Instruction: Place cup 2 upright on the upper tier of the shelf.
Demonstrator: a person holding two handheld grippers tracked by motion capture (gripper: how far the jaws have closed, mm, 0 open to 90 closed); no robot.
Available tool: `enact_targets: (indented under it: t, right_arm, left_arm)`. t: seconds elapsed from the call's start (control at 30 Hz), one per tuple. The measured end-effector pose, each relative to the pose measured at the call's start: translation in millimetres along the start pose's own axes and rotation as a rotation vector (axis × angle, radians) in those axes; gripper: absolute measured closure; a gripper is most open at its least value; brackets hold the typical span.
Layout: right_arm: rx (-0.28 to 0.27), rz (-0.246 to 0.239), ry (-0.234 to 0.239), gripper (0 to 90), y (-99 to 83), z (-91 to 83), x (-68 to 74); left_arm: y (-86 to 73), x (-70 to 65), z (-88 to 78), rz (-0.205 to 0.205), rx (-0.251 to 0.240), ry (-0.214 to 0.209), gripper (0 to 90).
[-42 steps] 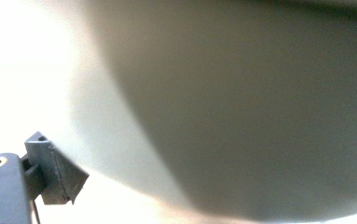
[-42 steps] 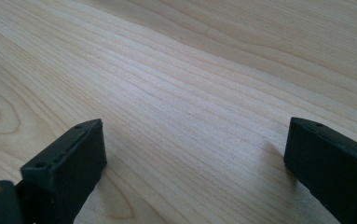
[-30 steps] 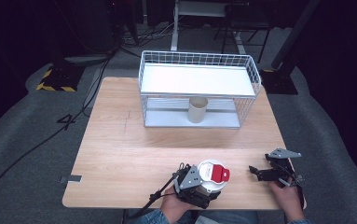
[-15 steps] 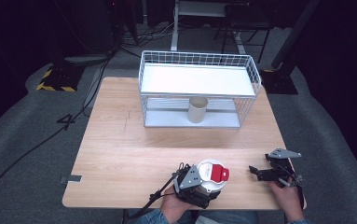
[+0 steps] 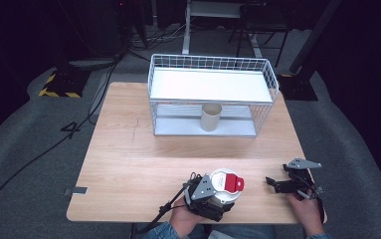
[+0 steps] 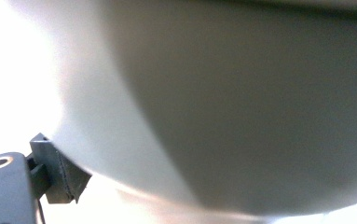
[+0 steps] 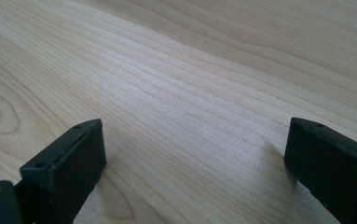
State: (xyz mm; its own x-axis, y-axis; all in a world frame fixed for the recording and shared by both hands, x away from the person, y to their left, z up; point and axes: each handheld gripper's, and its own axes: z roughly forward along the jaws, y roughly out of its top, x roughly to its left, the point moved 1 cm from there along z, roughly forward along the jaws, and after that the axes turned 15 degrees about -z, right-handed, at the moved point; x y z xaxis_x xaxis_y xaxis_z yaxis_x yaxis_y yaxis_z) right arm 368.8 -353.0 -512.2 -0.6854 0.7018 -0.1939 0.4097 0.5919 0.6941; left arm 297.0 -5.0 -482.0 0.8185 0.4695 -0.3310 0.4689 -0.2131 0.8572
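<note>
A white round container with a red cap stands at the table's front edge, and my left gripper is shut on it. In the left gripper view its pale curved wall is very close, and one black pad presses against it at the lower left. Off to the right of the container, my right gripper stands open just above the wood. Bare table grain lies between its two black jaws in the right gripper view.
A white wire rack with a white shelf stands at the back of the wooden table. A beige cup stands on its lower level under the shelf. Cables trail off the table's front left.
</note>
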Motion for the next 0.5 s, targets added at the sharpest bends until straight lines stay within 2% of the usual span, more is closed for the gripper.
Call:
enact_targets:
  t: [0.23,0.5]
  right_arm:
    - [0.001,0.004,-0.003,5.4,0.2,0.2,0.4]
    - [0.014,0.016,-0.015,2.0,0.5,1.3,-0.3]
  left_arm:
    - [12.2,-0.8,-8.0,0.005,-0.033,0.002,11.2]
    - [23.5,-1.8,-14.6,0.0,-0.048,0.003,11.2]
